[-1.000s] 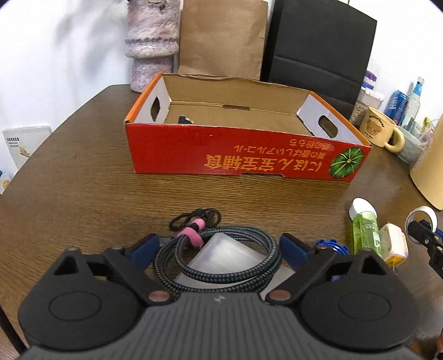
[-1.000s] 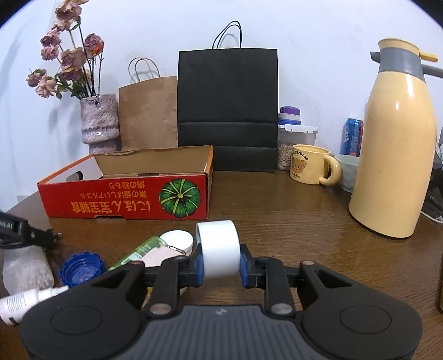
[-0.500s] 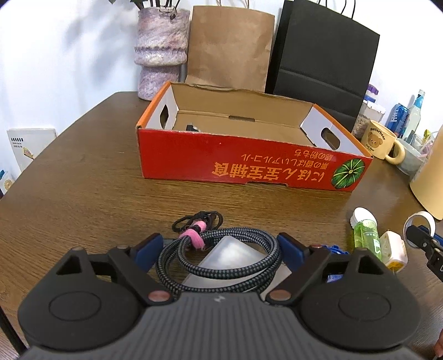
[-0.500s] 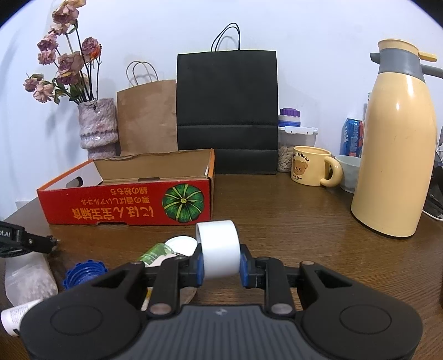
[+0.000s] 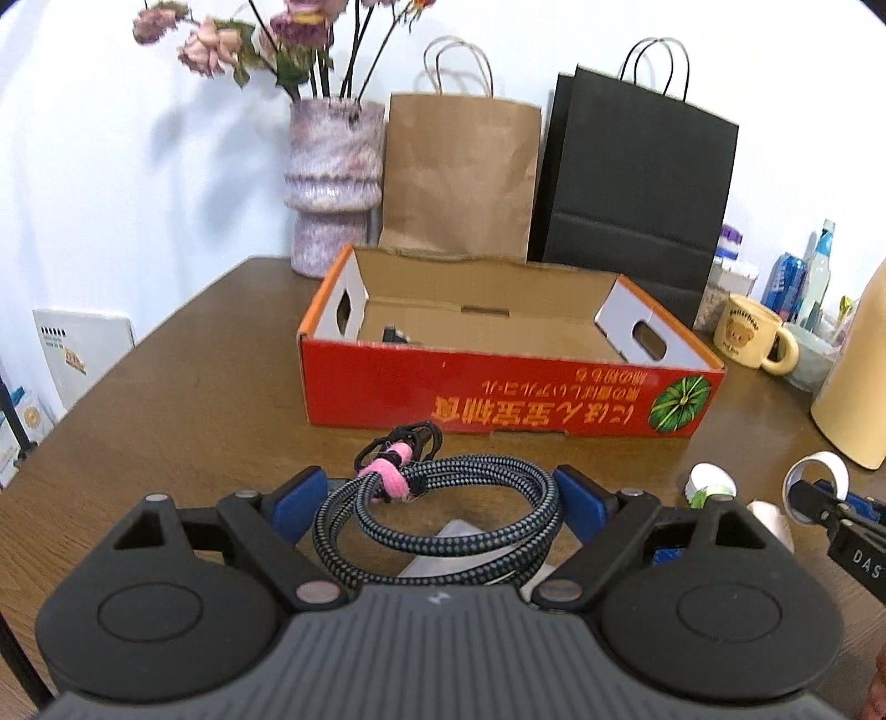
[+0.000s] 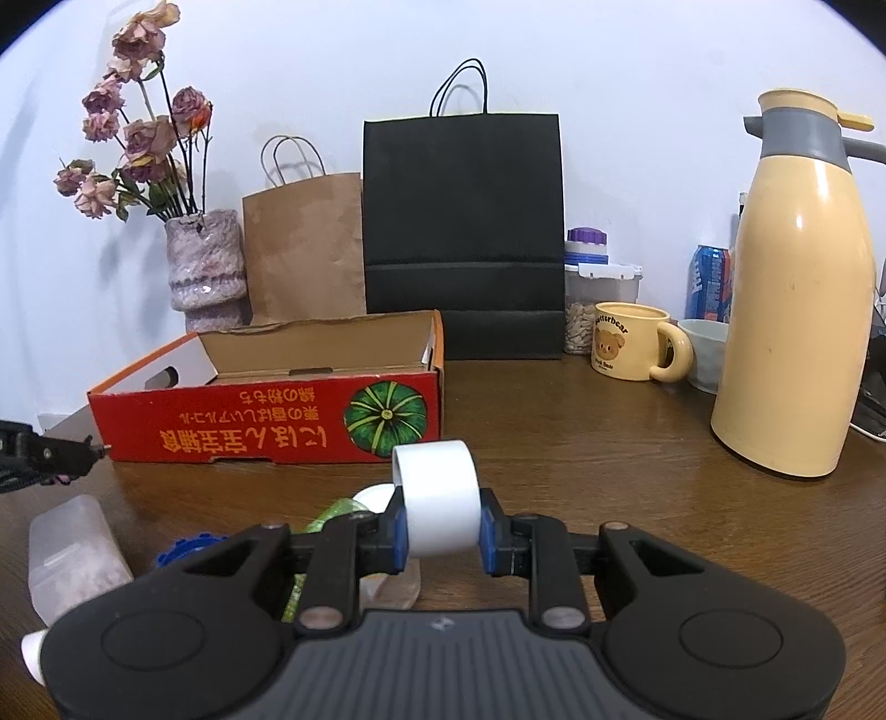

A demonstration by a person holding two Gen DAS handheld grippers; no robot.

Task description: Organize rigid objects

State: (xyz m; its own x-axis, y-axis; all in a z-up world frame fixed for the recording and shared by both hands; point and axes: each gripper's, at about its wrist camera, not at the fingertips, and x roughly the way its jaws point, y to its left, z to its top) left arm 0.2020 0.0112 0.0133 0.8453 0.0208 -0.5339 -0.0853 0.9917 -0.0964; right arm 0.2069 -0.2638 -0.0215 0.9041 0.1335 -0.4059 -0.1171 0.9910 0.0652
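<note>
Left gripper grasps coiled braided cable with pink tie, near red box; right gripper clenches white tape roll.

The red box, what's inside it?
Inside the red box one small black thing lies near its left end on bare cardboard. The front wall hides the nearest strip of floor.

Left hand-held gripper has lifted and tilted up with the coiled cable between its pads, clear of the counter; red box ahead now sits lower, flowers in view.
</note>
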